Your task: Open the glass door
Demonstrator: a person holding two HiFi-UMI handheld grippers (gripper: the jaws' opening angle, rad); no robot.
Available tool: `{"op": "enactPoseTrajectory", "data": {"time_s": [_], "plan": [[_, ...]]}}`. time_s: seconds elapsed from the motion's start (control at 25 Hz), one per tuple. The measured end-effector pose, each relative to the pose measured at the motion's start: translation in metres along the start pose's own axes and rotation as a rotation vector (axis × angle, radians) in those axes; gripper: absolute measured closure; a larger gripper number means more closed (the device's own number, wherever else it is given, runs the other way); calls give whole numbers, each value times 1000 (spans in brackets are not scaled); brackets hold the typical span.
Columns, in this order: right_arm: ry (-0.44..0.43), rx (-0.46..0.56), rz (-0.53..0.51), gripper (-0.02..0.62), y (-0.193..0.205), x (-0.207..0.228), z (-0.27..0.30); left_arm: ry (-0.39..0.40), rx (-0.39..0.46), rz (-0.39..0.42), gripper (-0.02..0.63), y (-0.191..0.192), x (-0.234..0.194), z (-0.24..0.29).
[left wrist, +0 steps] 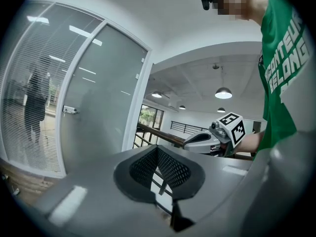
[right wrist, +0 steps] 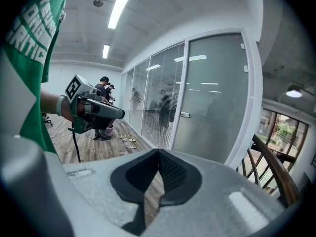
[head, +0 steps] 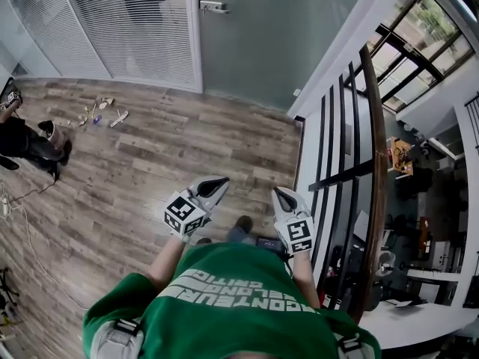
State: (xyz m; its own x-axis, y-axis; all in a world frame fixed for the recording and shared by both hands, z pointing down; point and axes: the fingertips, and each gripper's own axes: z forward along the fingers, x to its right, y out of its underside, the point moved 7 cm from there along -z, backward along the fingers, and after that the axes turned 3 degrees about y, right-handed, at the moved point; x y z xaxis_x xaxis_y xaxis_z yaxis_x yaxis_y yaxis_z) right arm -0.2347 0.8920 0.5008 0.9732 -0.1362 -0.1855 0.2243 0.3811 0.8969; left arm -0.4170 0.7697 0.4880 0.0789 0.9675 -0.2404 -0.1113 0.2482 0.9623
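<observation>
The frosted glass door (head: 247, 36) stands shut at the far side of the wooden floor, with its metal handle (head: 213, 7) on its left edge. My left gripper (head: 215, 185) and right gripper (head: 281, 194) are held side by side in front of me, well short of the door, both shut and empty. In the left gripper view the door (left wrist: 103, 107) and handle (left wrist: 69, 110) lie ahead to the left, beyond the closed jaws of the left gripper (left wrist: 158, 149). In the right gripper view the door (right wrist: 212, 98) and handle (right wrist: 185, 115) are ahead, past the right gripper (right wrist: 159, 152).
A glass wall with blinds (head: 127, 28) adjoins the door on the left. A black railing with a wooden handrail (head: 374, 163) runs along my right. A person (head: 30, 144) crouches at the far left, and small bits of litter (head: 105, 114) lie on the floor near the wall.
</observation>
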Motion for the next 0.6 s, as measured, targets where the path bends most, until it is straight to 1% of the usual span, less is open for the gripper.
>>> {"op": "enactPoseTrajectory", "data": {"time_s": [0.16,0.32,0.6], "plan": [[13,10,2,603,3,25,4,6,-7,12,597,-8,-1,20],[13,9,20,603,9,42,10,-5,-23,15,597,-11,-7,35],[-16,16,26,603,12,76,19,-30,-18,23,597,-19,-13,64]]}}
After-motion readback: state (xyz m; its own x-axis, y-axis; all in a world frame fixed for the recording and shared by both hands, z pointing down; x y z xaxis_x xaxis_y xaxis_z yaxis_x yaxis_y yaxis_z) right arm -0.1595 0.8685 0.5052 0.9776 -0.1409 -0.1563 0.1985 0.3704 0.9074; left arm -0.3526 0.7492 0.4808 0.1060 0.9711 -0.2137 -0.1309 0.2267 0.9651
